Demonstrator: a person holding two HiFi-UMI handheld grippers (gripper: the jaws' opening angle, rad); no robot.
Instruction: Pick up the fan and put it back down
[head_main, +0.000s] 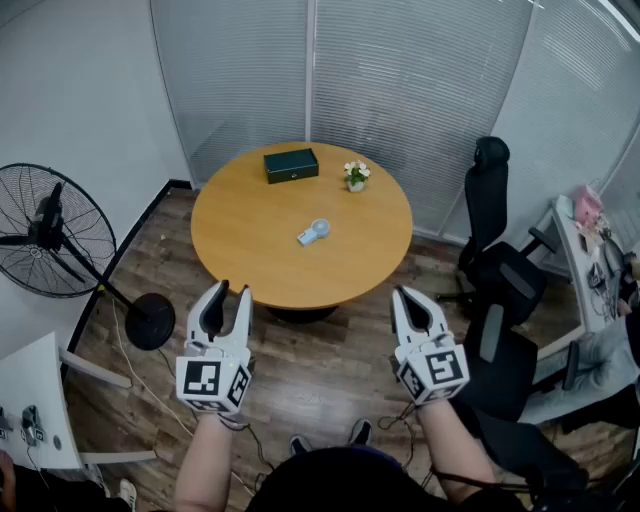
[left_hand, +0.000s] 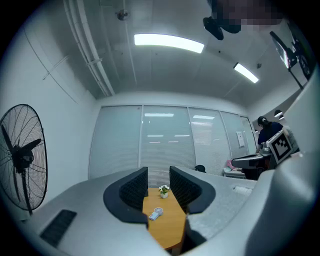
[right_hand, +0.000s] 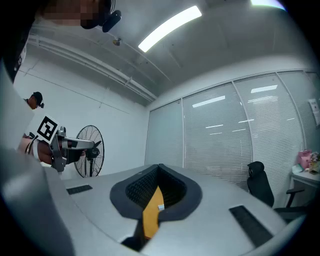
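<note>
A small pale-blue handheld fan (head_main: 313, 232) lies flat near the middle of the round wooden table (head_main: 240, 240). Both grippers hang level in front of the table's near edge, well short of the fan. My left gripper (head_main: 229, 292) is open with nothing between its fingers. In the left gripper view the fan (left_hand: 156, 214) shows far off through the gap of the left gripper (left_hand: 158, 182). My right gripper (head_main: 402, 294) is shut and empty. In the right gripper view the right gripper (right_hand: 159, 170) has its tips together, and below them a strip of table with the fan (right_hand: 160, 206) shows.
A dark green box (head_main: 291, 165) and a small potted flower (head_main: 355, 176) stand at the table's far side. A large black pedestal fan (head_main: 55, 230) stands on the floor at the left. Black office chairs (head_main: 495, 260) and a cluttered desk (head_main: 585, 240) are on the right. Frosted blinds (head_main: 400, 80) run behind the table.
</note>
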